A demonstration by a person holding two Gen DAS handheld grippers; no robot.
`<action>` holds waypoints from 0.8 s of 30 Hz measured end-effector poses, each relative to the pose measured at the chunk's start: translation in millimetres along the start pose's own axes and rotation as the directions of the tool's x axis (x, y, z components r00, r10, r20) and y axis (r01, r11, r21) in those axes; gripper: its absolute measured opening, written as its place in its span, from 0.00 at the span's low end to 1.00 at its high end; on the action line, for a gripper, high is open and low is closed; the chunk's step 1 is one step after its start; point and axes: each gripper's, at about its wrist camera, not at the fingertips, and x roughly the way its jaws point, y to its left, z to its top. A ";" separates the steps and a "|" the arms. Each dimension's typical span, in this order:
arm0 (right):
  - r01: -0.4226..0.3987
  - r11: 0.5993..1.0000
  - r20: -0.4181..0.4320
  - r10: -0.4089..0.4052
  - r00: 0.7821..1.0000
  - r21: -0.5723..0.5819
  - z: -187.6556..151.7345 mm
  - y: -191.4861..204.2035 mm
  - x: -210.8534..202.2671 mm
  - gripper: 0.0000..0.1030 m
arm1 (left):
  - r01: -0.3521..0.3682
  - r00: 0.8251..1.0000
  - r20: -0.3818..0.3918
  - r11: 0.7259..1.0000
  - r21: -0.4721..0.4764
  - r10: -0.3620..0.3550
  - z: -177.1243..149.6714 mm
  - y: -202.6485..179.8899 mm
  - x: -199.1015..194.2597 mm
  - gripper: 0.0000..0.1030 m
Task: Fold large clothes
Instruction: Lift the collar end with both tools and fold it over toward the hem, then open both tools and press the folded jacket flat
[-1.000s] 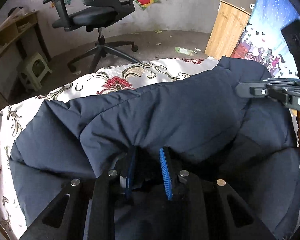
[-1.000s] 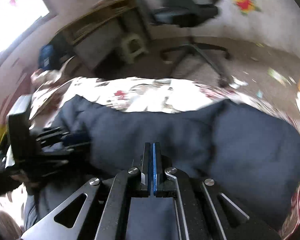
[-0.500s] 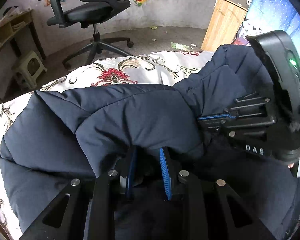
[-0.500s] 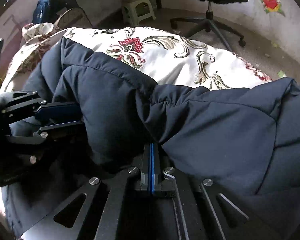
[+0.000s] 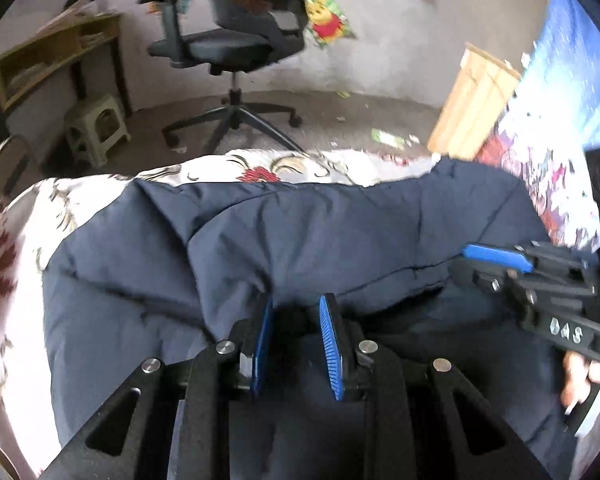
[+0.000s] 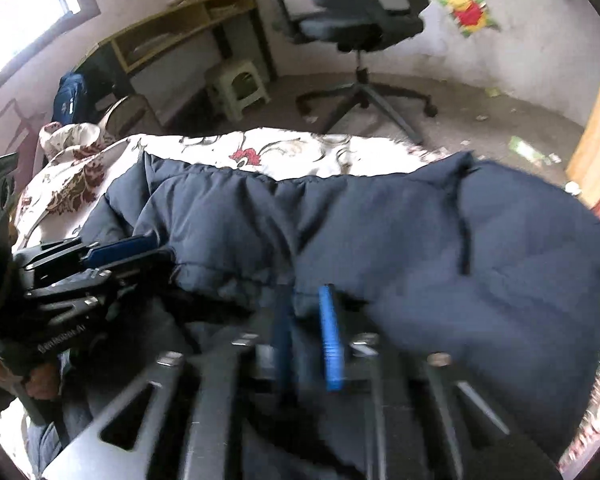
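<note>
Navy padded coat (image 5: pixel 340 232) lying folded on the floral bed (image 5: pixel 80 200), its doubled edge just ahead of both spread, empty tongs, left tongs (image 5: pixel 296 344) and right tongs (image 6: pixel 306 336); the fold is best settled by pressing evenly along that edge.

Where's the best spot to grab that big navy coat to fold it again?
Probably the near folded edge of the navy coat, where it puffs up off the layer below. Come in low from the near side, as the left gripper and right gripper sit now.
</note>
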 end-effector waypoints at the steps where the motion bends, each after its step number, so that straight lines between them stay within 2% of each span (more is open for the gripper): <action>1: 0.008 1.000 0.014 -0.008 1.000 0.005 1.1 -1.0 -5.7 0.32 | 0.000 1.000 0.007 1.000 -0.015 0.000 -2.5 1.7 -4.3 0.22; 3: 0.021 1.000 0.029 -0.021 0.999 0.011 -0.2 -1.6 -17.2 0.32 | -0.006 1.000 0.029 0.999 -0.041 0.007 -8.4 4.1 -15.9 0.22; 5: 0.035 0.999 0.044 -0.036 0.998 0.017 -1.2 -4.0 -28.4 0.41 | -0.013 0.999 0.038 0.999 -0.041 0.015 -15.4 2.0 -25.7 0.27; 7: 0.048 0.999 0.064 -0.049 0.997 0.026 -2.8 -3.3 -43.8 0.50 | -0.019 0.999 0.050 0.999 -0.042 0.021 -20.0 1.1 -35.4 0.40; 9: 0.046 0.999 0.081 -0.048 0.996 0.027 -5.6 -0.3 -58.7 0.59 | -0.017 0.996 0.088 0.998 -0.058 0.022 -28.2 -0.3 -52.7 0.68; 10: 0.057 0.998 0.096 -0.059 0.994 0.026 -7.4 2.4 -68.3 0.63 | -0.015 0.994 0.108 0.998 -0.066 0.022 -30.8 0.6 -61.5 0.73; 15: 0.061 0.996 0.151 -0.069 0.986 0.058 -22.9 7.8 -106.4 0.73 | 0.003 0.986 0.165 0.995 -0.099 0.013 -43.1 0.5 -98.8 0.79; 19: 0.082 0.995 0.197 -0.091 0.976 0.054 -39.4 21.0 -131.4 0.82 | -0.016 0.976 0.214 0.996 -0.084 0.034 -52.4 -6.1 -126.8 0.87; 21: 0.076 0.996 0.216 -0.086 0.973 0.057 -48.1 24.9 -146.3 0.85 | -0.015 0.968 0.250 0.996 -0.085 0.036 -58.7 -8.6 -144.1 0.94; 24: 0.085 0.995 0.256 -0.097 0.962 0.059 -58.8 30.8 -165.6 0.93 | -0.010 0.960 0.278 0.997 -0.070 0.029 -67.8 -11.5 -167.4 0.96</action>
